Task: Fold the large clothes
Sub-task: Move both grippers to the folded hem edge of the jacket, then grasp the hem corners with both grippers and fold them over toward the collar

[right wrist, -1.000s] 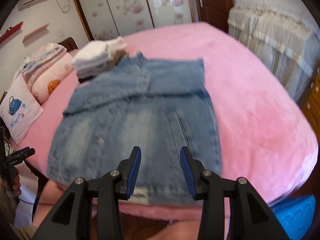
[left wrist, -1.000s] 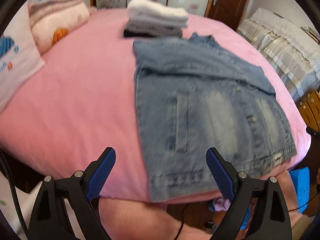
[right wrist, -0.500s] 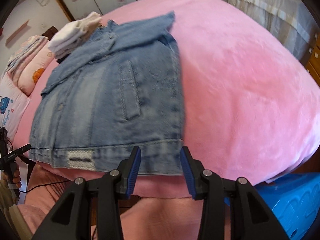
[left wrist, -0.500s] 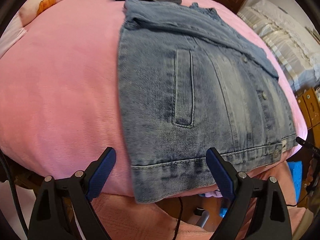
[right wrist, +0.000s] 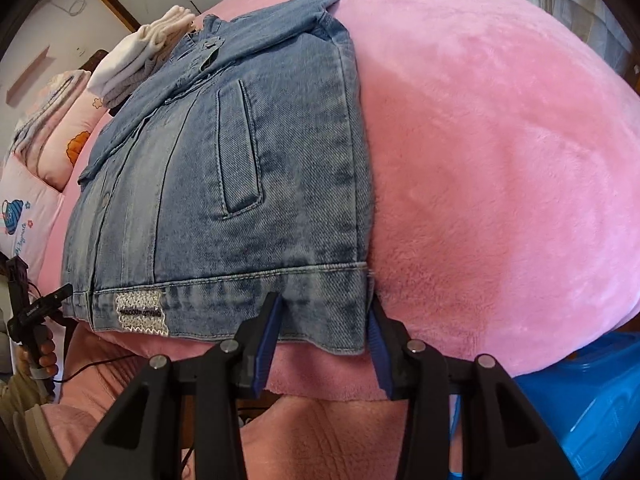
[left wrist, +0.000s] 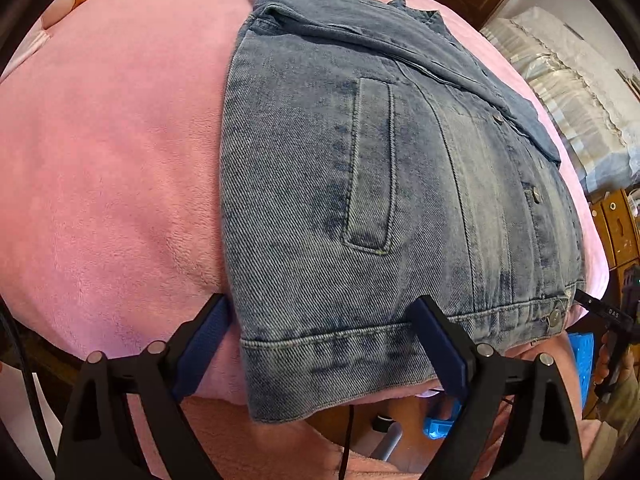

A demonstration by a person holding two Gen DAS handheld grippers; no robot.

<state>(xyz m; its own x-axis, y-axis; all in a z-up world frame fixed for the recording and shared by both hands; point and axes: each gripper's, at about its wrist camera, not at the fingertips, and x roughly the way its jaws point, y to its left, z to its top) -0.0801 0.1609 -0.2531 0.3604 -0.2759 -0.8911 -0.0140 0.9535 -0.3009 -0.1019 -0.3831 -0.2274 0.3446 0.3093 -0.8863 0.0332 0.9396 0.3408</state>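
My left claw (left wrist: 324,334) stands wide open, straddling the jacket (left wrist: 360,184)'s near left hem corner, pads clear of the cloth. The jacket lies flat on the pink bed (left wrist: 104,168), stretching away ahead of both claws. My right claw (right wrist: 326,318) is half open, bracketing the right hem corner without pinching. Denim looks heavy and stiff-ish but limp; I judge the thick hem band the best hold.
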